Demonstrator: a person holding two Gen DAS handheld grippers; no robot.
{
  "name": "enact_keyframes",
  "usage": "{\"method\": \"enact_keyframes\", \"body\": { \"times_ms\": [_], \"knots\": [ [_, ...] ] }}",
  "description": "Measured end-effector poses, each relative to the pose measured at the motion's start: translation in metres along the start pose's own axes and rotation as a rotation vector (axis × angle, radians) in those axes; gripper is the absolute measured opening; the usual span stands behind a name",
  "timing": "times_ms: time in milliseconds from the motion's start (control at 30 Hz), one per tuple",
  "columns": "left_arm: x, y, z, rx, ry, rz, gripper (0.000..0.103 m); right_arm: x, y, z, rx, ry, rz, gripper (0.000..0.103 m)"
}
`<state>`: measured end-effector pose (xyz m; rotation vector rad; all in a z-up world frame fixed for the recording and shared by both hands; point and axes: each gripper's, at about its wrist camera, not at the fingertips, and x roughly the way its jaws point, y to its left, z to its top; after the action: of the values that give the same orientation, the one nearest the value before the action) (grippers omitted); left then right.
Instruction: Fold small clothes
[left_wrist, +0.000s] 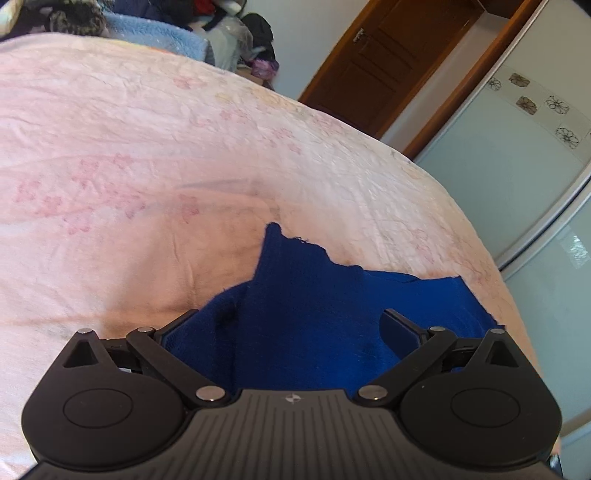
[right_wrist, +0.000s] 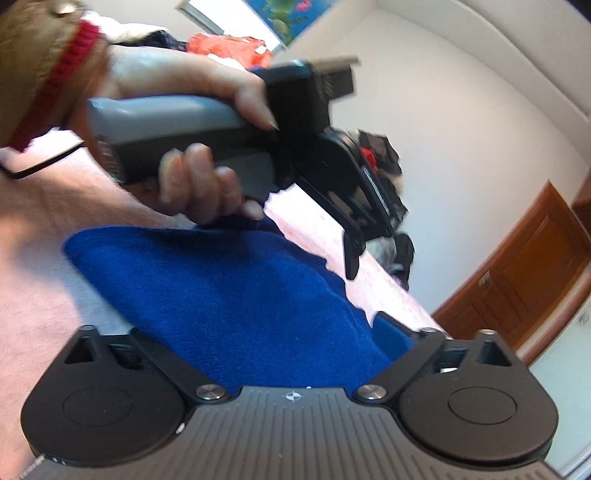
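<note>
A blue knit garment (left_wrist: 306, 314) lies bunched near the bed's (left_wrist: 147, 147) right edge, on the pink floral bedspread. The left gripper (left_wrist: 291, 325) hovers over it, fingers spread wide, pressing nothing. The right gripper (right_wrist: 266, 343) has fingers wide, cloth between them ungripped

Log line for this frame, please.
blue garment on pink bedspread | left gripper open | right gripper open
</note>
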<state>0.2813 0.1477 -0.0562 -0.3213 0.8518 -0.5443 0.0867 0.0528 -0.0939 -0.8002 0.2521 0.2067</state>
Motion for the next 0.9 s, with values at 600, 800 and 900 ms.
{"method": "enact_keyframes", "body": {
  "times_ms": [600, 800, 900],
  "knots": [
    [0.008, -0.034, -0.012, 0.208, 0.037, 0.216, 0.102, 0.006, -0.007, 0.000, -0.007, 0.004, 0.032, 0.081],
    [0.010, -0.028, -0.010, 0.159, 0.049, 0.198, 0.102, 0.009, -0.010, -0.002, 0.007, 0.004, 0.051, 0.081],
    [0.006, -0.018, -0.008, 0.100, 0.015, 0.154, 0.102, 0.007, -0.003, -0.002, -0.040, -0.019, 0.060, 0.068]
  ]
}}
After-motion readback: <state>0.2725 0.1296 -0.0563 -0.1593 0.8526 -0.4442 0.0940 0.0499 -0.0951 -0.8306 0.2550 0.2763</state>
